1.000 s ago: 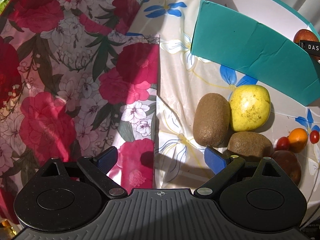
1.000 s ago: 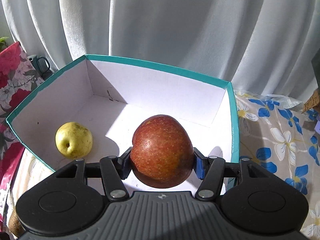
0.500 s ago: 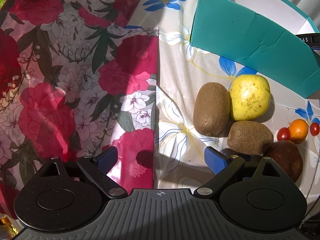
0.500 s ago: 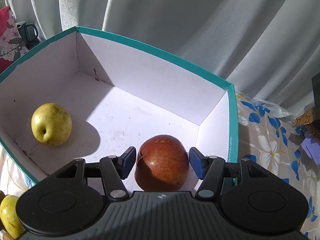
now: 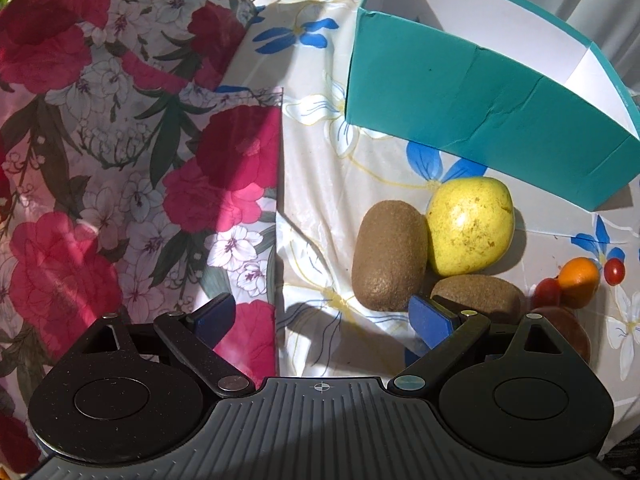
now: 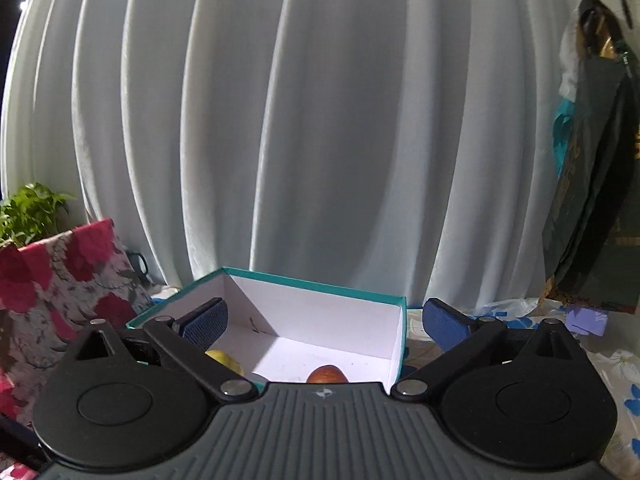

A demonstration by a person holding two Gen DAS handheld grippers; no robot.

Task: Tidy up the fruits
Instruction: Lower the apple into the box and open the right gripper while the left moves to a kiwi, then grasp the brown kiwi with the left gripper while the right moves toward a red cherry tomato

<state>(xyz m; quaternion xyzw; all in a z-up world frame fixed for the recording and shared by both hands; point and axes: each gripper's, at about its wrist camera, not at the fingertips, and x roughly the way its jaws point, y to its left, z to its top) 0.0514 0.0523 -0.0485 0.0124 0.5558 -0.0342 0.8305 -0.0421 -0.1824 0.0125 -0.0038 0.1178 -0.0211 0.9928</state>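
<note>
Right gripper (image 6: 325, 318) was spread wide, empty, raised above the teal cardboard box with white interior (image 6: 320, 312). Round red apple (image 6: 327, 375) and yellow-green pear (image 6: 226, 360) sat on the box floor. Left gripper (image 5: 322, 318) was wide too, empty, with two fuzzy brown kiwis (image 5: 388, 256) just beside its right finger.

Pale pleated curtain (image 6: 320, 120) across the back. Dark green bag (image 6: 592, 200) hanging at right, a small purple item (image 6: 586, 319) below it. Leafy plant (image 6: 30, 210) at far left, behind red-flowered cloth (image 5: 100, 140) lying beside blue-flowered tablecloth (image 5: 316, 128).
</note>
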